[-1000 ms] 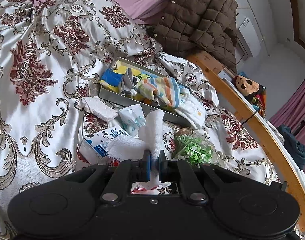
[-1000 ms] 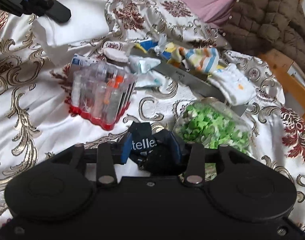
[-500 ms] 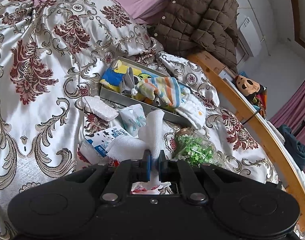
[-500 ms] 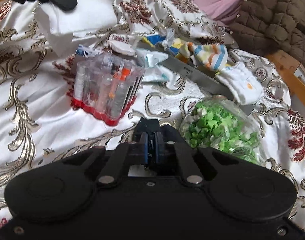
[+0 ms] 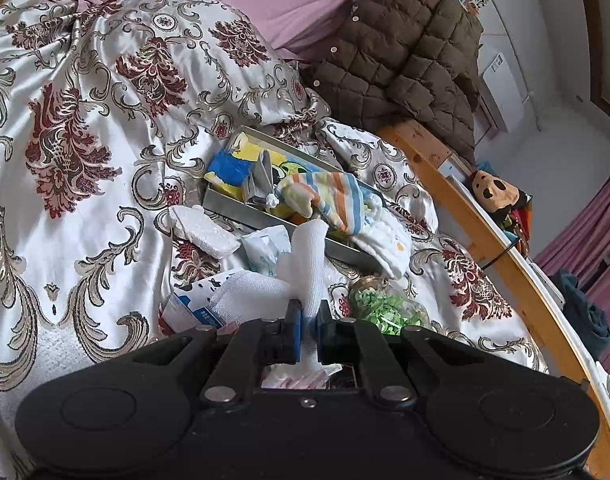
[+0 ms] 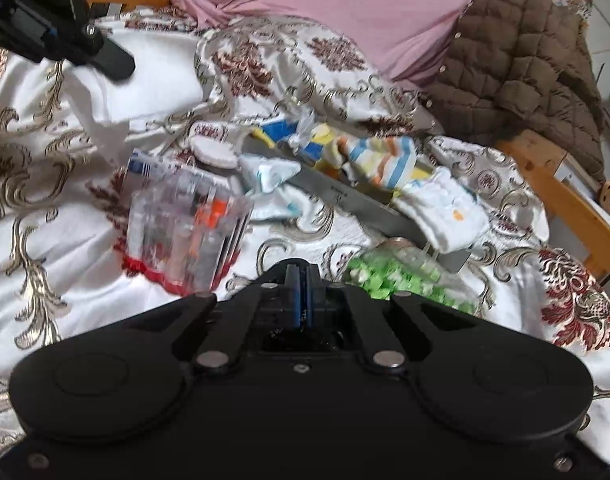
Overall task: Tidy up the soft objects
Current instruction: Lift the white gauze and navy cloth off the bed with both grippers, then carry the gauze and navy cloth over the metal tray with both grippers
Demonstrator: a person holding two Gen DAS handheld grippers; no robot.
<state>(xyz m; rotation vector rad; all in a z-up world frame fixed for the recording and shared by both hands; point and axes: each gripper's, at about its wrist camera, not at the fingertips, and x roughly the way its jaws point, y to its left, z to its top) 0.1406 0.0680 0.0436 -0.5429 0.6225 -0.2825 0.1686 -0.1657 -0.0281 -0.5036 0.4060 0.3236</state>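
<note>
On the left, the left gripper [image 5: 306, 314] is pinching a white gauze cloth [image 5: 305, 264]; its blue pads are pressed on the fabric, which stands up between them and folds to the left. In the right wrist view this same cloth [image 6: 145, 80] hangs at the far left under the black body of the left gripper. Below the cloth lies a blue-and-white packet [image 5: 193, 306] on the patterned bedspread [image 5: 85, 140]. A little further away is a white textured pad [image 5: 203, 230], and beside it a small crumpled white-and-blue cloth [image 5: 267, 246].

In the middle, a clear container with a red base [image 6: 185, 236] stands on the bedspread, a bit blurred. Behind it a metal tray [image 6: 345, 196] lies at an angle, holding a striped sock [image 6: 385, 160] and blue-yellow fabric [image 5: 233, 168]. A white sock [image 6: 445, 212] hangs over the near right corner of the tray.

The right gripper [image 6: 303, 280] has its blue pads pressed close together; something dark with small lettering sits between them lower down, but I cannot tell what it is. Just right of it lies a glass jar with green pieces [image 6: 393, 272]. At the far right a brown quilted jacket [image 6: 525, 72] rests on the wooden bed frame [image 6: 577, 208].
</note>
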